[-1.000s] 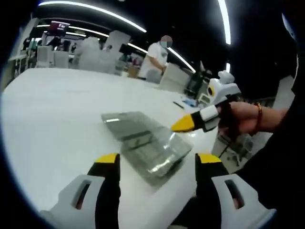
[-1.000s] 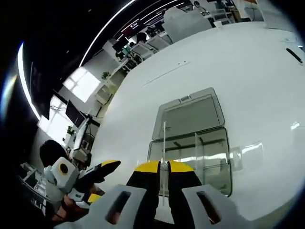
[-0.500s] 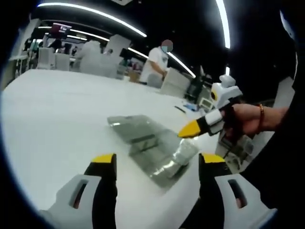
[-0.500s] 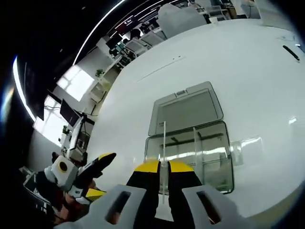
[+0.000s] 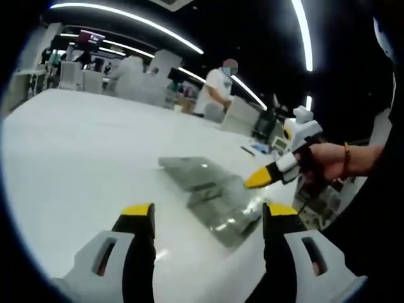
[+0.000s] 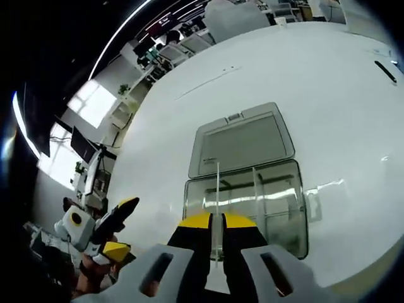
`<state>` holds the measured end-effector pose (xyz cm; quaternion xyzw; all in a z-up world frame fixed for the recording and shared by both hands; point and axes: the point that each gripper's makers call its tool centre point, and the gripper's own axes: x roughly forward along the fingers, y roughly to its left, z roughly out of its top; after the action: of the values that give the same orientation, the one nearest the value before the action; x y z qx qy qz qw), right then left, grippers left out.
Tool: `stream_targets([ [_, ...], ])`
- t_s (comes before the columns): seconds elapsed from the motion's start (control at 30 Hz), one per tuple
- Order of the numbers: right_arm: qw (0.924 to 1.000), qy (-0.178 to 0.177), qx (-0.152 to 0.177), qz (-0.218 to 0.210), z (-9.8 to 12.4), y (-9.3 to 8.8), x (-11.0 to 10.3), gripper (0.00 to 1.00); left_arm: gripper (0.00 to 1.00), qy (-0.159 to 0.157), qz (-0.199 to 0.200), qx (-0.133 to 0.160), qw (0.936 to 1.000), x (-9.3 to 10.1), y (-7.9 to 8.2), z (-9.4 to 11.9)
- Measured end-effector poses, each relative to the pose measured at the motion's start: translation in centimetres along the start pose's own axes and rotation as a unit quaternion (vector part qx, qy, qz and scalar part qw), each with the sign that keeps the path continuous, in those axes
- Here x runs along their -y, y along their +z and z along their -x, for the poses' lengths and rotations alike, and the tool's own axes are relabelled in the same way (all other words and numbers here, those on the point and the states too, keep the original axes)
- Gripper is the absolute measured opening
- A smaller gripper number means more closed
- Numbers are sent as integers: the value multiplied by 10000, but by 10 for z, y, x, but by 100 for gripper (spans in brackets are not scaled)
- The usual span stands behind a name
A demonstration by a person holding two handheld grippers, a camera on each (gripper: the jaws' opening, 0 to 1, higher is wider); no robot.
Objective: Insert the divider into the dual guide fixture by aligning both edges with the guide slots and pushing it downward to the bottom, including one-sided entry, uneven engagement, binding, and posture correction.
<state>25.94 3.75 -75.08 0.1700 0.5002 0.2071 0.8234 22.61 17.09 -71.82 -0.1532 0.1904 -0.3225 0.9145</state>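
Observation:
The fixture is a clear plastic box [image 6: 252, 202] with its grey-tinted lid [image 6: 243, 142] folded open flat behind it on the white table [image 6: 328, 95]. My right gripper [image 6: 218, 219] is shut on a thin clear divider [image 6: 217, 183], held upright and edge-on above the box's left part. The box [image 5: 211, 192] lies ahead of my left gripper [image 5: 209, 211], whose jaws stand wide open with nothing between them. From the right, the right gripper [image 5: 268, 177] reaches in over the box's near end, held by a hand [image 5: 331, 161]. Low on the left, the left gripper [image 6: 104, 227] stays off the box.
A black pen-like item [image 6: 389, 71] lies on the table at the far right. A person in a white shirt [image 5: 218, 88] stands beyond the table's far edge, among white chairs and equipment [image 5: 136, 72]. Bare table surrounds the box.
The left gripper has drawn back from the box and sits farther away in the right gripper view. The right gripper keeps the divider over the box, with little change in height.

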Motion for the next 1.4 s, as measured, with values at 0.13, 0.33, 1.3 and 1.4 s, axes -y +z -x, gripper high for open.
stream_targets([
  [0.13,10000,-28,-38,3,-2,-2,1,0,67,42,52,29,10000,-4,0,1],
  [0.33,9999,-81,-83,41,-5,-4,2,0,67,20,100,19,9999,-5,-1,1],
  [1.3,9975,-347,-185,592,-11,-1,-3,0,66,-106,137,-102,9998,-4,-7,0],
  [1.4,9971,-389,-195,617,-11,-1,-1,0,66,-135,159,-139,9997,-3,-9,-2],
])
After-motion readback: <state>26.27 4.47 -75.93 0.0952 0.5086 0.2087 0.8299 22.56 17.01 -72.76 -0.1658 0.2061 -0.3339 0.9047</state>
